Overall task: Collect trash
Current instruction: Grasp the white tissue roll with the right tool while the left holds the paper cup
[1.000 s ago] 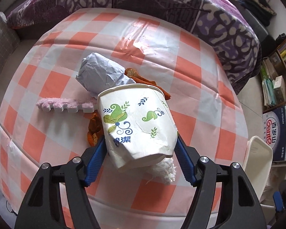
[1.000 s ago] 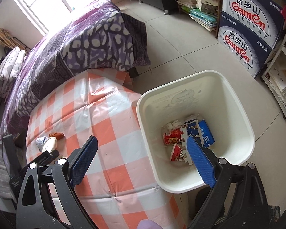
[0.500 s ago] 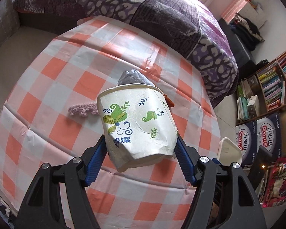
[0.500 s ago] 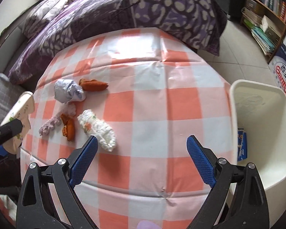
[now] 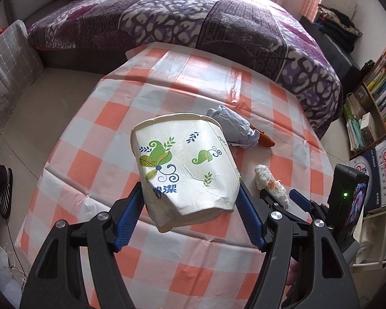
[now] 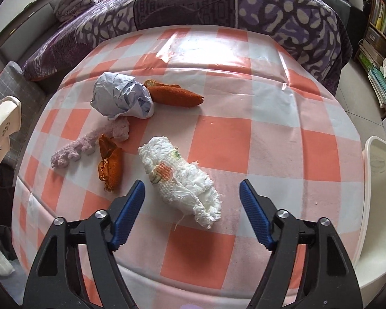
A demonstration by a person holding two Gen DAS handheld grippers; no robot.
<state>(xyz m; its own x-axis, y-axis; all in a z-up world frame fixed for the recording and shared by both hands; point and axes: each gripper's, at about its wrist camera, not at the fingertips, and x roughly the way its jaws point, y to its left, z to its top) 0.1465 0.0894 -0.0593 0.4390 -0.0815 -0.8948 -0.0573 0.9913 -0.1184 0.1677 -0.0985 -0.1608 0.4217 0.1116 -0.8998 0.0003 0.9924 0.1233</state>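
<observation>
My left gripper (image 5: 190,195) is shut on a crumpled paper cup (image 5: 184,167) with green leaf print, held above the checked table (image 5: 193,82). The cup also shows at the left edge of the right wrist view (image 6: 2,123). My right gripper (image 6: 191,193) is open and empty, its fingers either side of a frayed white cloth roll (image 6: 180,177) on the table. On the table lie a crumpled grey paper ball (image 6: 121,97), an orange cloth piece (image 6: 177,95), a smaller orange scrap (image 6: 110,164) and a fuzzy lilac strip (image 6: 90,141).
A white bin's rim (image 6: 373,180) stands off the table's right edge. A bed with a purple quilt (image 6: 218,2) lies behind the table. Bookshelves and cartons (image 5: 378,128) stand at the right. My right gripper shows in the left wrist view (image 5: 298,200).
My left gripper has lifted the cup up and back from the table. My right gripper has swung from the bin to the table and come down close over the white cloth roll.
</observation>
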